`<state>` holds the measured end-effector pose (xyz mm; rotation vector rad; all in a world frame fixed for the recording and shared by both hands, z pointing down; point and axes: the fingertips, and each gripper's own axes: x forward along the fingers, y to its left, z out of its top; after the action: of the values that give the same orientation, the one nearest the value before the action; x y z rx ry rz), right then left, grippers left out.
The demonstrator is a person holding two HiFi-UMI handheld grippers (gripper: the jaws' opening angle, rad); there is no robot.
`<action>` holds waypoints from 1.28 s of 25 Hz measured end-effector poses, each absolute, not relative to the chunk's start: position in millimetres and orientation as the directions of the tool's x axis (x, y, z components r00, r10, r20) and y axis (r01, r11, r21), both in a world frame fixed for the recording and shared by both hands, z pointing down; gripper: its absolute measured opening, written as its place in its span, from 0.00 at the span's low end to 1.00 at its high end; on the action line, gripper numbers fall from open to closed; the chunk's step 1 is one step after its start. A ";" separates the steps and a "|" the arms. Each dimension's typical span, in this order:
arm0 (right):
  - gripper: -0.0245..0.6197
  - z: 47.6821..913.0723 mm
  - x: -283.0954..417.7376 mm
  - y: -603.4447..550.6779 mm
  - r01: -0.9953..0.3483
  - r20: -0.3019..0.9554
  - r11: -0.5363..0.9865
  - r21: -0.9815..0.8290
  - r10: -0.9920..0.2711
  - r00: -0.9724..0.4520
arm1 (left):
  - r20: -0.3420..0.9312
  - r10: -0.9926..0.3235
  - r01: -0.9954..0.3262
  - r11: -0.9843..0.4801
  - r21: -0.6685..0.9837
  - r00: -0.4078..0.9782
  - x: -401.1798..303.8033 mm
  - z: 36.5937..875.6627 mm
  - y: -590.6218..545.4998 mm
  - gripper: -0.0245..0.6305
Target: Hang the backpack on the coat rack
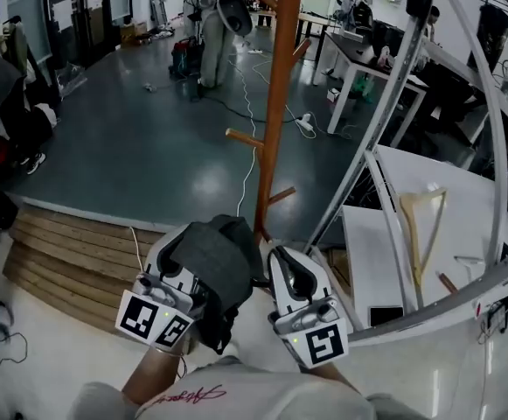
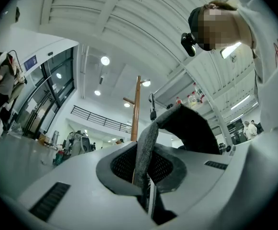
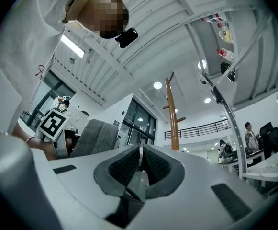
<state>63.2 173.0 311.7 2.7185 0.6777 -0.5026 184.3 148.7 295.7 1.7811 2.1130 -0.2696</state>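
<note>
**Item:** backpack, dark grey fabric. It is held up in front of the person, just short of the coat rack.

**Hold:** the left gripper has its jaws clamped on a grey woven strap, which loops up and away to the right. The right gripper has its jaws closed together with nothing between them, just beside the bag.

**Handling (judged):** soft and limp, so it sags from whatever point carries it. Weight is unknown, likely moderate. The cloth is not slippery and not fragile.

**Best hold:** the strap loop, kept open enough to slip over a peg.

**Caution:** a limp loop may collapse shut, and the free gripper could spread it.
</note>
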 end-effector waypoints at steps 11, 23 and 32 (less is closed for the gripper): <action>0.35 283.4 131.6 184.4 0.311 -0.332 -0.914 0.259 0.218 0.918 | -0.364 0.931 0.994 0.002 0.109 0.038 254.9 289.9 213.3 0.09; 0.40 310.8 205.1 230.6 0.449 -0.198 -0.672 0.589 0.419 0.886 | -0.402 0.907 0.992 -0.103 0.074 0.124 281.5 263.8 239.2 0.09; 0.40 309.6 214.3 263.4 0.517 -0.222 -0.795 0.319 0.467 0.856 | -0.428 0.898 0.992 -0.121 -0.023 0.100 270.0 260.5 249.7 0.09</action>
<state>214.3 263.4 309.6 2.6604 0.7328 -0.1856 270.0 249.7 260.5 2.1094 1.8768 -0.4969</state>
